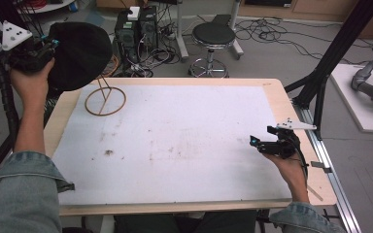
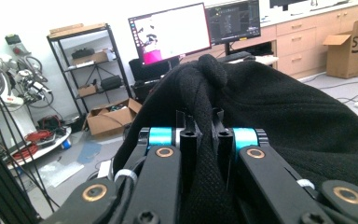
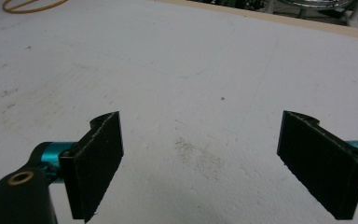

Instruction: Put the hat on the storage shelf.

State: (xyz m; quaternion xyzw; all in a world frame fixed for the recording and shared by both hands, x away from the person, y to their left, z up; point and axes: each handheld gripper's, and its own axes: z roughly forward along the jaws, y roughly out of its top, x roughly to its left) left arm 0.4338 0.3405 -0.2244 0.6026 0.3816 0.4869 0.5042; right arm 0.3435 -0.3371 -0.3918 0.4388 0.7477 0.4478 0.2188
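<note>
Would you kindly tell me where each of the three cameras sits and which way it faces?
High view: above the person's side, looking forward and down on the table; both forearms, left gripper, right gripper.
Left gripper view: on the left gripper, facing the room; jaws clamp a black hat.
Right gripper view: on the right gripper, facing the white tabletop; jaws apart.
Shared: high and right gripper views both show the wooden ring stand.

We see the left gripper (image 1: 53,46) raised above the table's (image 1: 277,97) far left corner, clamped on a black knit hat (image 1: 80,53) that hangs over a wooden ring stand (image 1: 105,101). The right gripper (image 1: 256,141) rests low near the right edge, over the white mat (image 1: 175,141).
</note>
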